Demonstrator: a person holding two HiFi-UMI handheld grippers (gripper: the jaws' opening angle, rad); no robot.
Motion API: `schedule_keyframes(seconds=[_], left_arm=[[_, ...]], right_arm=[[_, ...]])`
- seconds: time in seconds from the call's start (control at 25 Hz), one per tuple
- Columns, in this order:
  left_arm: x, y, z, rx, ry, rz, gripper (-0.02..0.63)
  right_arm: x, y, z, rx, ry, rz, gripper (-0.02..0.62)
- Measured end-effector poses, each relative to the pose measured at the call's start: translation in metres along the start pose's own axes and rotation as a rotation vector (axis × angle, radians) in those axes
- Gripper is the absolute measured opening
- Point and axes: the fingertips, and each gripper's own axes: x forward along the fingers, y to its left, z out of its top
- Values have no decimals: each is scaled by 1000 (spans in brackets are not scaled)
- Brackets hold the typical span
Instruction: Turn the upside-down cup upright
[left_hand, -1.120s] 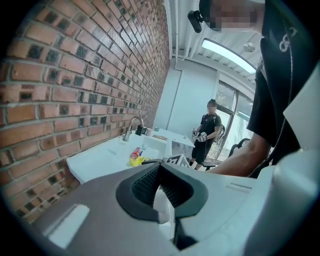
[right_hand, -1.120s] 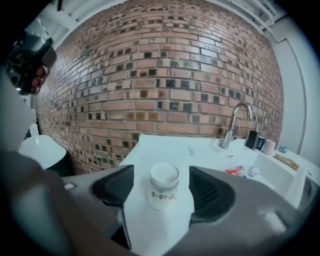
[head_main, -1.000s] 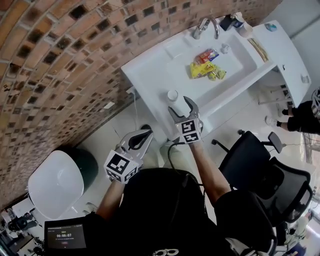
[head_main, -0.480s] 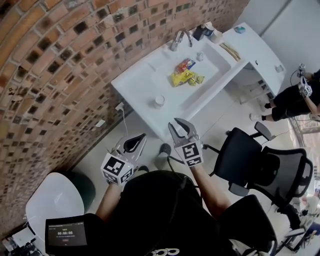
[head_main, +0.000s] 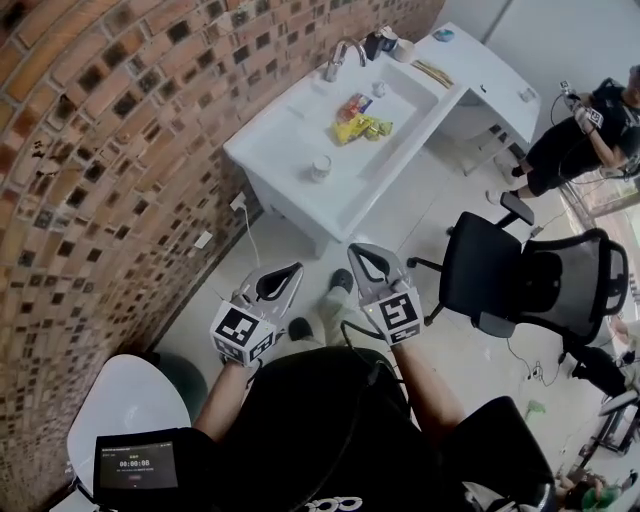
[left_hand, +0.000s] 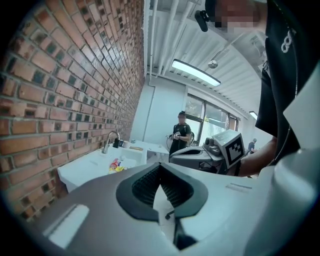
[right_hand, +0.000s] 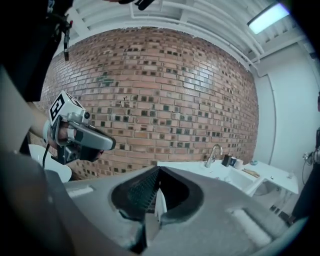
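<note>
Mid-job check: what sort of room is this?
Probably a lab or office with a staged washing corner: a white sink with faucet against a brick wall, and a black office chair nearby.

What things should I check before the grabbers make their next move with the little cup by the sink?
1. Cup stands on the white counter: ok.
2. Cup's open end faces up: cannot tell, it is too small in the head view.
3. Right gripper is free: ok, its jaws have just closed with nothing between them.
4. Left gripper is free: ok, jaws together, nothing held.
5. Grippers are close to the cup: not ok, both are held well back from the counter, over the floor.
</note>
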Motion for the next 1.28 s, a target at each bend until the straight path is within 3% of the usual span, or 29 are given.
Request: schedule_keyframes(seconds=[0.52,0.84,1.28], left_arm=[[-27,-44,-13,-25,-36,-73,15],[-17,-61,-20,-33,-33,-31,15],[24,-111,-18,-16,-20,24,15]], right_arm=[[-62,50,17,1,2,-15,-8],[-80,48,21,12,-32,34,-8],[-120,15,-4,43,-42,116,-8]])
